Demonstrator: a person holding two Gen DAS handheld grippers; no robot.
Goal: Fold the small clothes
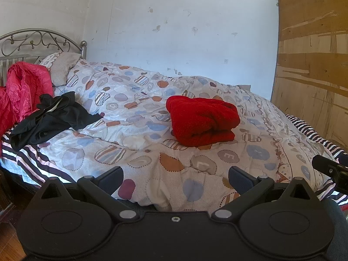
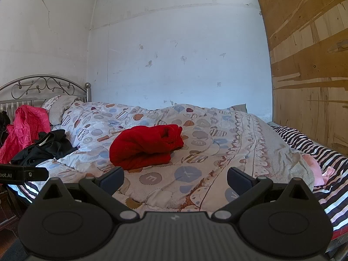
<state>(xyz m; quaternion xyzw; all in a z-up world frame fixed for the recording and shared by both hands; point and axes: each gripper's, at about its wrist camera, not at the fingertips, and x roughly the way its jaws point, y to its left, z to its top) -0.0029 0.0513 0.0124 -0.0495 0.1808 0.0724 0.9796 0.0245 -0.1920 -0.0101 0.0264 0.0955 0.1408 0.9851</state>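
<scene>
Two grippers sit low over the near edge of the bed, both with jaws spread wide and nothing between them. Left gripper (image 1: 175,177): matte black plastic body, round hinge discs, dark blue rubbery fingertips (image 1: 113,175). Right gripper (image 2: 175,177): same build, but a ribbed grey housing in the middle. In the right wrist view the left gripper's side shows at the left edge, with white lettering ending in "bot.AI".

Under both lies a quilt (image 1: 152,152), soft and puffy, pale cotton-like cloth printed with dotted-edge blobs in blue, rust, grey and stripes. Some blobs carry single letters; an "E" and an "L" can be read near the left gripper, an "E" near the right. A scalloped printed border runs along the quilt's right side.

At the edges a striped sheet (image 2: 315,150) shows, dark and white bands with pink.

Mid-bed, on top of the quilt, rests the red garment (image 1: 202,120), fuzzy, thick, fleece-like, folded into a lumpy rounded bundle. It lies well apart from both grippers.

Further left, a black garment (image 1: 52,119), thin and smooth, lies crumpled with a pale band at its opening. Behind it, a pink garment (image 1: 24,91), shiny and crinkled, is heaped against the headboard (image 1: 32,41), grey metal with scrollwork. A grey pillow (image 1: 62,69) leans beside it.

At the back, a white wall (image 1: 184,21), scuffed and chipped; on the right, a rough wooden board (image 1: 313,54).
</scene>
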